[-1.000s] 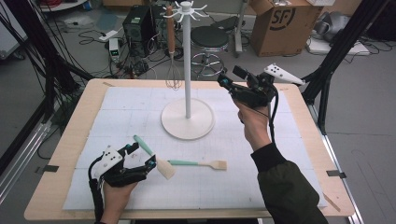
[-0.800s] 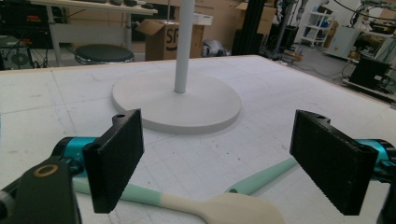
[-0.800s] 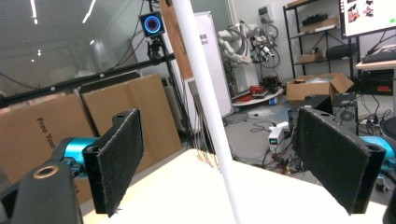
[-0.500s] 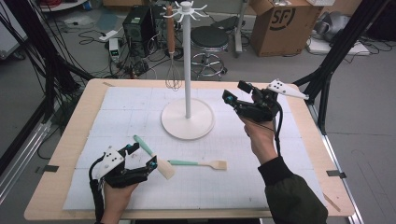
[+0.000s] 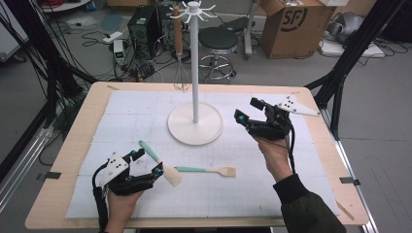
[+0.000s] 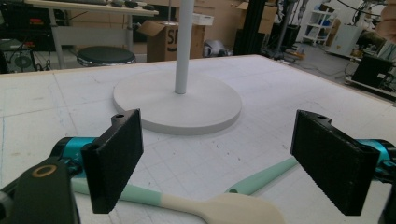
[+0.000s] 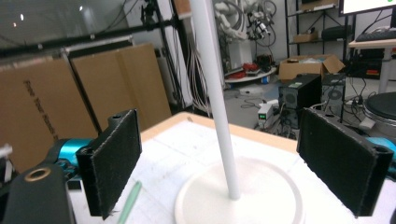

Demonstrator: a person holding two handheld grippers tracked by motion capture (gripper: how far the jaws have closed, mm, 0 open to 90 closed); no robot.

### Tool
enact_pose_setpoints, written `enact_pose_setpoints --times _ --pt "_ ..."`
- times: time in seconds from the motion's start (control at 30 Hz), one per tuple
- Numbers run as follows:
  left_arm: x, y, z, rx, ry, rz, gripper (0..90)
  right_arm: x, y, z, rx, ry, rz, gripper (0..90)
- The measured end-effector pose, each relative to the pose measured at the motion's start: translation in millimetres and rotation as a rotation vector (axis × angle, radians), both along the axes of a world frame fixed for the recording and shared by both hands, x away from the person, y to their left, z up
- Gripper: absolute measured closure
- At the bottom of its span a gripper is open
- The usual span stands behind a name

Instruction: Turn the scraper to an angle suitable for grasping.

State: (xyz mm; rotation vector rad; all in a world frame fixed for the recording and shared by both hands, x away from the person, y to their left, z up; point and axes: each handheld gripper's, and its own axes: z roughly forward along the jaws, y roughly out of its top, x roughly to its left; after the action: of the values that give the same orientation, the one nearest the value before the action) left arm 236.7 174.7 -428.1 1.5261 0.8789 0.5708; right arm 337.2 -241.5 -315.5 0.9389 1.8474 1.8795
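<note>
My left gripper (image 5: 145, 164), fingers spread, straddles the near spatula (image 6: 219, 207) on the desk, pre-grasp; next, lower and pinch; right gripper (image 5: 252, 116) idle, spread.

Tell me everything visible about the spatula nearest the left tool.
The spatula has a mint-green handle and a cream, wood-like blade. It lies flat on the white mat, running diagonally, blade toward the person. The left tool is open with its jaws on either side of the blade; contact cannot be told. Its blade ends close to the second spatula.
</note>
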Motion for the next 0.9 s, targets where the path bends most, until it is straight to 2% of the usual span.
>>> enact_pose_setpoints --times 0.27,0.33,0.6,0.77,0.9 --pt "0.4 0.9 -0.3 0.003 0.002 -0.001 17.3 -20.6 -8.9 -20.5 -0.074 -0.025 -0.021 13.0" --pt "0.1 0.5 -0.4 0.008 0.001 0.004 17.3 -23.7 -11.6 -25.5 -0.085 0.000 -0.030 13.0" --pt "0.5 0.6 -2.2 0.008 0.005 0.008 17.3 -35.5 -24.3 -44.8 -0.089 0.001 -0.030 13.0" --pt "2.4 1.2 -4.8 0.005 0.017 0.009 17.3 -42.1 -27.3 -57.1 -0.118 -0.005 -0.027 13.0" --pt "2.8 2.0 -4.9 0.002 0.018 0.015 17.3 -45.5 -30.7 -66.6 -0.123 0.001 -0.032 13.0"
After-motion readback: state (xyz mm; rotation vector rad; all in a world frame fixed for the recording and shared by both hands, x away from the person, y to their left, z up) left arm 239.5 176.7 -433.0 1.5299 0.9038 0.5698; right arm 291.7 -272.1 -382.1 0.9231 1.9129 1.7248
